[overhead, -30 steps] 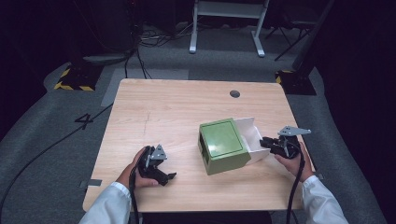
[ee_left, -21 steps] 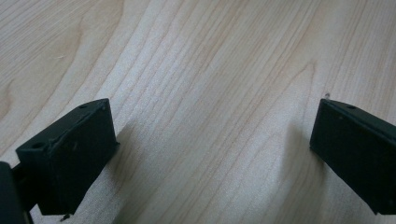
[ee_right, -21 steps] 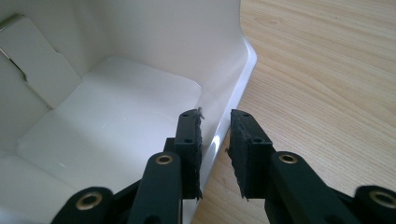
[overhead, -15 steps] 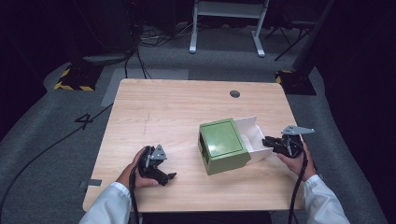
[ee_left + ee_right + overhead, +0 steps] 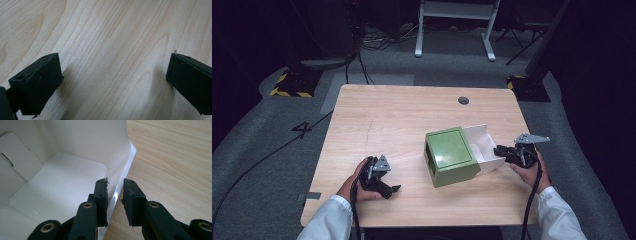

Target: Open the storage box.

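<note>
A green box sleeve [image 5: 451, 155] lies right of the table's middle. A white inner tray [image 5: 479, 142] sticks out of its right side. My right gripper [image 5: 499, 150] is at the tray's outer end. In the right gripper view, my right gripper [image 5: 115, 182] has one jaw inside the tray [image 5: 62, 177] and one outside, shut on its end wall. My left gripper [image 5: 394, 189] rests near the front left of the table, held by a hand. In the left gripper view its jaws [image 5: 112, 80] stand wide open over bare wood.
The wooden table [image 5: 387, 120] has a round cable hole [image 5: 463, 100] near its far right edge. Bare wood lies between the two grippers and behind the box. A white metal stand [image 5: 457, 25] and cables are on the floor beyond the table.
The right gripper has shifted slightly at the tray's end, and the tray seems a little further out of the sleeve. The left gripper has not moved.
</note>
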Demonstrator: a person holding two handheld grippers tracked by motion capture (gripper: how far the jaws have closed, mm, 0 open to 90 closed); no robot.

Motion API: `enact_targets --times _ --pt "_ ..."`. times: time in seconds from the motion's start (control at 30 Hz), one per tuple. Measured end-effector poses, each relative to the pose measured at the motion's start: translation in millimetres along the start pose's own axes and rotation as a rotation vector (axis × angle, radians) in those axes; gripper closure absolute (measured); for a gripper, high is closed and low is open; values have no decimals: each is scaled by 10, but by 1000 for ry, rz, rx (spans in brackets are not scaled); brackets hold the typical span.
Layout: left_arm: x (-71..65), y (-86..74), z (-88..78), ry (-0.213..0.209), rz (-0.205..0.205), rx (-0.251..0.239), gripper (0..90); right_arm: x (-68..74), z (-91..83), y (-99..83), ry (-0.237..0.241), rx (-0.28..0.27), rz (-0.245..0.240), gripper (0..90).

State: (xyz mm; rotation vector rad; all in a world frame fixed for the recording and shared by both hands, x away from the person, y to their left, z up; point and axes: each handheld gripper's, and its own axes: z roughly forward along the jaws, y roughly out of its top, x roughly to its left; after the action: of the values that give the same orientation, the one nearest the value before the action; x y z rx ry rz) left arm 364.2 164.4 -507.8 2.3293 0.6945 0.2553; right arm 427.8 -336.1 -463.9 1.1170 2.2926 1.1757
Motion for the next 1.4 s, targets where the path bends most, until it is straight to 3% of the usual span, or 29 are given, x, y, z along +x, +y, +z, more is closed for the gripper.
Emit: enact_targets --times 0.2,0.93,1.4 --pt "0 0 0 0 1 0 5 -15 -1 -10 -2 3 8 723" --pt "0 0 0 0 0 0 5 -24 -148 51 -41 -34 -16 475" --pt "0 0 -1 0 -1 1 5 -16 -282 80 -68 -55 -28 362"
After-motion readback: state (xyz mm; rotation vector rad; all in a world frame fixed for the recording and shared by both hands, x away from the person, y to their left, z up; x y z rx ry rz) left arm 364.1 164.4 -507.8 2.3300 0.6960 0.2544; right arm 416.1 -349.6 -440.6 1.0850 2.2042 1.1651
